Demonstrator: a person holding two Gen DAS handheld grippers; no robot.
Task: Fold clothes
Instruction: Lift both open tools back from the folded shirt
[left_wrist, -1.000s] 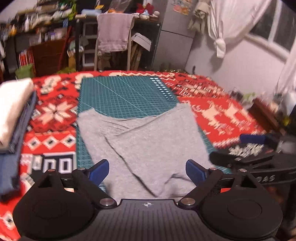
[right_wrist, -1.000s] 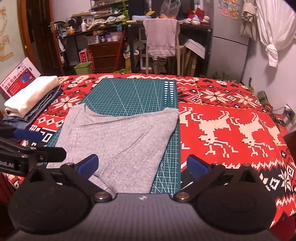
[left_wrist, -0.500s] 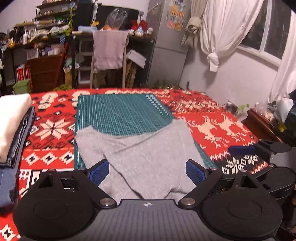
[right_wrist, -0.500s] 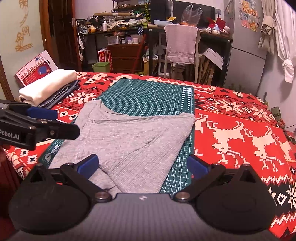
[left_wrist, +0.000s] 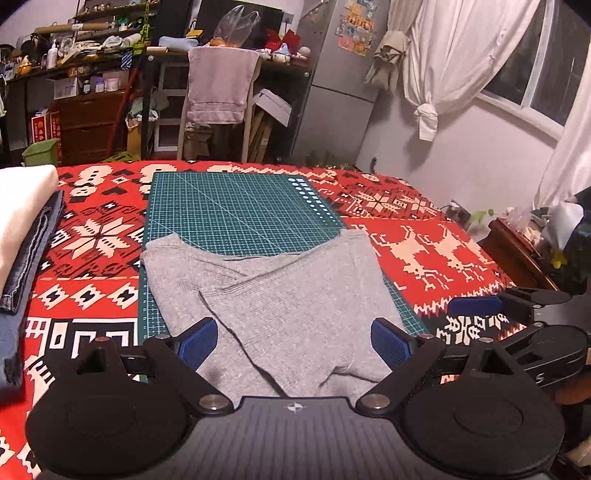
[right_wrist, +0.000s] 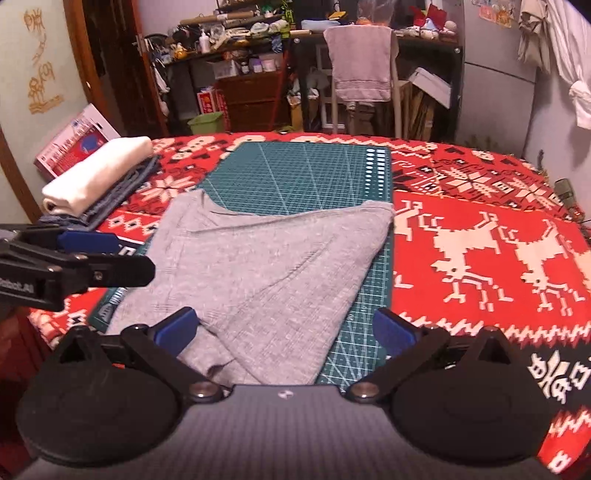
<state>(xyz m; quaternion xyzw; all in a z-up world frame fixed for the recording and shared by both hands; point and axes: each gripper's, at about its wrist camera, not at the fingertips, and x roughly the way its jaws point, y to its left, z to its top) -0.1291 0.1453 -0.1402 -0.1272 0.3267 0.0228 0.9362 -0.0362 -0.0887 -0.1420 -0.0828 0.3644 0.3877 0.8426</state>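
A grey knit garment (left_wrist: 280, 291) lies partly folded on the green cutting mat (left_wrist: 236, 210), its flaps crossing over each other; it also shows in the right wrist view (right_wrist: 258, 258). My left gripper (left_wrist: 293, 341) hovers open over the garment's near edge, nothing between its blue pads. My right gripper (right_wrist: 284, 332) is open too, above the garment's near right part and the green cutting mat (right_wrist: 306, 173). Each gripper appears in the other's view: the right gripper (left_wrist: 517, 306) at the right, the left gripper (right_wrist: 74, 258) at the left.
A red patterned cloth (left_wrist: 424, 240) covers the table. A stack of folded clothes, white on denim (right_wrist: 96, 173), sits at the left edge. Behind the table stand a chair with a pink towel (left_wrist: 218, 85), cluttered shelves and a grey cabinet. A wooden stand (left_wrist: 517, 251) is at the right.
Both cameras have risen and pulled back a little from the garment. The garment lies as before and both grippers stay open.
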